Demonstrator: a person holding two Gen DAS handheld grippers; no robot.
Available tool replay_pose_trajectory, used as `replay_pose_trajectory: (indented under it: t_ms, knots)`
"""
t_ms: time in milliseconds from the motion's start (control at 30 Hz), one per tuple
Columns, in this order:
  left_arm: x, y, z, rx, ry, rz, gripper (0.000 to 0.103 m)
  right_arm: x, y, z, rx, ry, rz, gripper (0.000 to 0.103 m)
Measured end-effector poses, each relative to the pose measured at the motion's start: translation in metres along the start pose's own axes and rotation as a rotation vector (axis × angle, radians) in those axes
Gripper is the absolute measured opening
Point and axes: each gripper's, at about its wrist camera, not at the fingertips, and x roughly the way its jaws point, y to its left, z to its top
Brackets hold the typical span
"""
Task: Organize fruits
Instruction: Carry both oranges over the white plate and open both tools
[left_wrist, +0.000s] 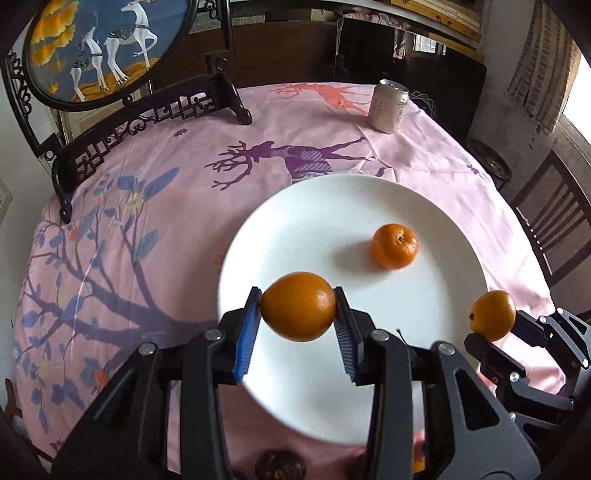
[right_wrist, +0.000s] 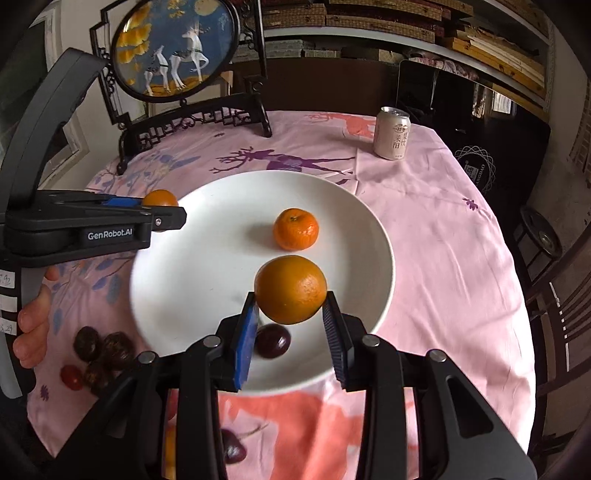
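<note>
right wrist view: left gripper jaws half-hide gripped orange; right gripper jaws clamp second orange.

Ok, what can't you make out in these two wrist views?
- Dark fruit on the plate, right wrist view: part hidden by the right gripper and its orange; kind unclear.
- Fruit at the bottom edge, right wrist view: cut off behind the gripper body.
- Brown thing, left wrist view: cut off by the frame edge.
- Can text: too small to read.
</note>
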Motion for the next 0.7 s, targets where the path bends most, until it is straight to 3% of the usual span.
replay_pose_trajectory:
  t_ms: [133, 267, 300, 333, 367, 533, 700]
  knots:
    - [0.031, 0.003, 0.017, -0.022, 0.048, -0.020, 0.039, 0.038, -0.014, 0.014, 0.016, 0.070, -0.001, 0.035]
    - [0.043, 0.002, 0.025, -0.028, 0.058, -0.024, 0.041, 0.056, -0.018, 0.020, 0.007, 0.074, -0.017, 0.038]
    - [0.042, 0.003, 0.027, -0.032, 0.050, -0.032, 0.043, 0.057, -0.016, 0.023, -0.003, 0.063, -0.029, 0.053]
    - [0.039, 0.004, 0.028, -0.036, 0.041, -0.037, 0.055, 0.057, -0.015, 0.025, -0.014, 0.050, -0.053, 0.061]
    - [0.033, 0.006, 0.029, -0.042, 0.026, -0.039, 0.065, 0.053, -0.014, 0.026, -0.024, 0.029, -0.081, 0.063]
    - [-0.034, 0.017, 0.008, -0.034, -0.090, -0.056, 0.068, 0.003, -0.010, 0.020, -0.009, -0.024, -0.078, 0.065]
    - [-0.103, 0.022, -0.067, -0.016, -0.198, -0.019, 0.081, -0.064, 0.011, -0.034, 0.047, -0.069, -0.006, 0.075]
